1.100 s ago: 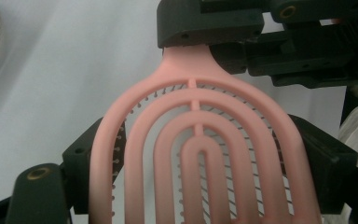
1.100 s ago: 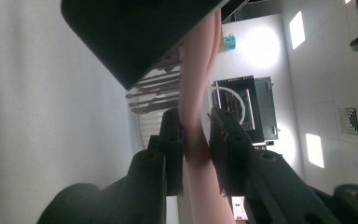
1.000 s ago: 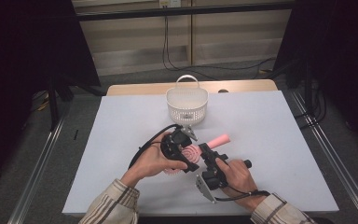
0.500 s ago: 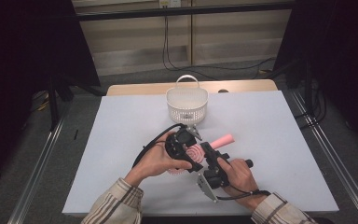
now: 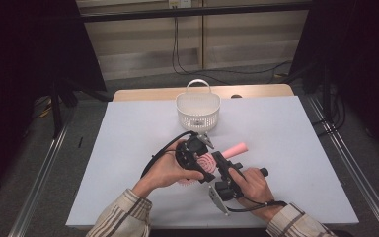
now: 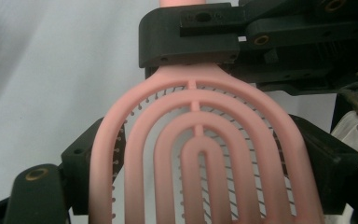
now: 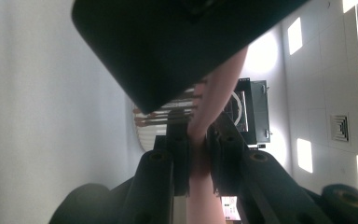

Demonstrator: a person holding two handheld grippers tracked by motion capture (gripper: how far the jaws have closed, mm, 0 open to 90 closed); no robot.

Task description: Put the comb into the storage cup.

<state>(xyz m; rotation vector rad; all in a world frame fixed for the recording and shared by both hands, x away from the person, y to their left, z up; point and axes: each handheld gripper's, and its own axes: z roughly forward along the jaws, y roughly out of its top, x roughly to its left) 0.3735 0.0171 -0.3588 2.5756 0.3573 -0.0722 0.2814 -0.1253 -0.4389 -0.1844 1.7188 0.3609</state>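
Here, at the lower centre of the table [image 5: 128, 148], both grippers clamp a pink hairbrush [image 5: 208, 163]: the left gripper [image 5: 193, 159] its head, the right gripper [image 5: 223, 168] its neck. Judging by this, a handover is under way; next, one must let go, perhaps toward the white basket [image 5: 198, 109].

Lab, dark curtains [image 5: 24, 49], white table [image 5: 286, 128]

We are holding our two grippers close together, low over the table's near side. Our left hand [image 5: 165, 170] is wrapping around the left gripper [image 5: 197, 160], and its jaws are pressing on both sides of the pink brush [image 6: 200, 154]. Our right hand [image 5: 251, 185] is holding the right gripper [image 5: 222, 165], just beside the left one, and its jaws are squeezing the brush's neck between them. Both striped sleeves [image 5: 121, 217] are resting behind the grippers.
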